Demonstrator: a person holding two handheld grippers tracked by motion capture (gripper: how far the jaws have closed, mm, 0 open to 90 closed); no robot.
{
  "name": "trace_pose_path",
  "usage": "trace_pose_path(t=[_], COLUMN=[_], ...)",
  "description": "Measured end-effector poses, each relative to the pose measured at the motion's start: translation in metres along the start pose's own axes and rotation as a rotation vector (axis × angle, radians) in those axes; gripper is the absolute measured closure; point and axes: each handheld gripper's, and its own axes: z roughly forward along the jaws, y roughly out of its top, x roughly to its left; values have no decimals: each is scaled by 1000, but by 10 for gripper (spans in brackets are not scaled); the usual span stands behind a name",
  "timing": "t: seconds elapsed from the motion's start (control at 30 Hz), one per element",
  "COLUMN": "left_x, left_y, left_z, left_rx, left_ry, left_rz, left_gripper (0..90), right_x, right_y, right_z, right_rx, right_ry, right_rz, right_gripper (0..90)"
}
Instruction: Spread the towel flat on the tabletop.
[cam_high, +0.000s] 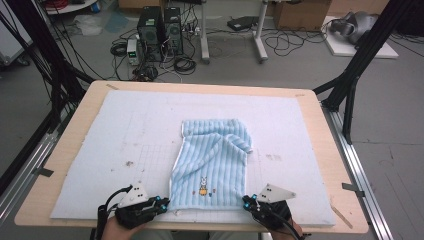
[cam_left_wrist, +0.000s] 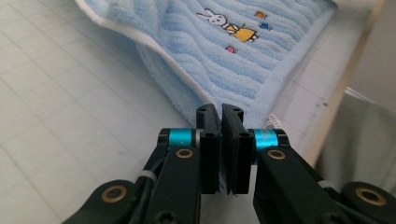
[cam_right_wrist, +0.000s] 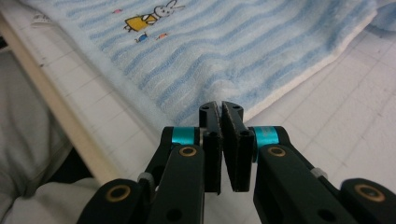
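While clamped | both hand-held grippers (cam_high: 164, 202) (cam_high: 246, 201) pinch towel (cam_high: 210, 165) corners

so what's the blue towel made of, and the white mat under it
The towel looks like soft terry cloth, probably cotton: fuzzy ribbed pile in pale blue stripes, with a stitched rabbit. The mat looks like thin matte foam or felt, faintly printed with a grid; which one is hard to tell.

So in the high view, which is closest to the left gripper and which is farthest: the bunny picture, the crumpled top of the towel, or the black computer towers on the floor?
From the left gripper, which grips the towel's near left corner:
1. Bunny picture, just to its right on the towel's near end.
2. Crumpled top, farther up the table, mid-mat.
3. Computer towers, beyond the table's far edge, on the floor.
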Motion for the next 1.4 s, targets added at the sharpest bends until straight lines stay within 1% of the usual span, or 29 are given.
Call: trace_pose_path(t=[0.03, 0.1, 0.13, 0.17, 0.2, 0.23, 0.33, 0.4, 0.43, 0.5, 0.57, 0.63, 0.67, 0.7, 0.77, 0.83, 0.87, 0.9, 0.97, 1.0, 1.07, 1.1, 1.13, 1.2, 1.23, 1.3, 1.33, 1.37, 1.4], left_x=[-4, -8, -9, -11, -12, -11, -7, -2, 0, 5, 12, 19, 24, 27, 32, 36, 38, 38, 40, 40, 39, 39, 38, 36, 36, 35, 34, 33, 32], left_y=[-2, -4, -4, -5, -4, -3, 1, 7, 10, 18, 28, 35, 40, 42, 47, 51, 52, 52, 52, 52, 50, 50, 50, 50, 50, 49, 48, 47, 46], left_z=[-2, -5, -6, -7, -9, -10, -13, -14, -13, -10, -2, 6, 13, 18, 28, 37, 42, 44, 51, 54, 59, 61, 60, 61, 61, 59, 59, 57, 56], left_rx=[0, 4, 13, 14, 7, 1, -50, -81, -92, -106, -114, -119, -118, -113, -111, -86, -72, -61, -33, -20, 19, 36, 37, 40, 44, 46, 46, 50, 47], left_ry=[-21, -57, -67, -72, -60, -52, -3, 23, 28, 50, 63, 73, 76, 77, 94, 111, 125, 132, 140, 144, 152, 156, 167, 183, 188, 174, 169, 165, 161], left_rz=[8, 9, 12, 16, 10, 8, -9, -17, -21, -16, -27, -36, -54, -61, -77, -80, -83, -82, -90, -87, -75, -66, -59, -53, -45, -33, -23, -15, -22], left_gripper=[852, 842, 814, 766, 705, 639, 518, 465, 460, 454, 450, 451, 451, 452, 469, 481, 492, 495, 495, 498, 518, 533, 551, 601, 644, 780, 820, 830, 836], right_x=[2, 3, 5, 7, 8, 9, 11, 12, 11, 8, 3, -2, -5, -7, -11, -15, -17, -19, -22, -23, -24, -25, -26, -25, -24, -22, -22, -22, -21], right_y=[-2, -5, -8, -10, -12, -15, -21, -22, -22, -19, -16, -12, -10, -8, -4, 0, 1, 3, 4, 5, 5, 5, 5, 5, 5, 5, 5, 4, 4], right_z=[-4, -12, -17, -22, -26, -31, -41, -45, -46, -46, -42, -33, -26, -19, -6, 4, 7, 12, 17, 20, 23, 25, 26, 26, 26, 25, 25, 25, 24], right_rx=[-3, -5, -6, 0, 3, 7, 5, -13, -28, -59, -75, -74, -72, -70, -57, -42, -43, -35, -19, -10, 4, 13, 12, 12, 11, 10, 9, 7, 7], right_ry=[-3, -3, -5, -11, -19, -24, -26, -39, -49, -63, -82, -98, -101, -111, -130, -154, -159, -163, -178, -187, -192, -189, -178, -157, -151, -122, -114, -100, -92], right_rz=[-2, -1, -1, 1, -7, -3, 4, 16, 30, 58, 72, 85, 95, 102, 104, 116, 117, 130, 124, 135, 138, 138, 142, 149, 146, 146, 148, 149, 145], right_gripper=[865, 867, 867, 867, 867, 867, 854, 727, 657, 595, 556, 526, 520, 504, 467, 431, 412, 405, 405, 407, 426, 450, 469, 553, 590, 697, 747, 782, 807])
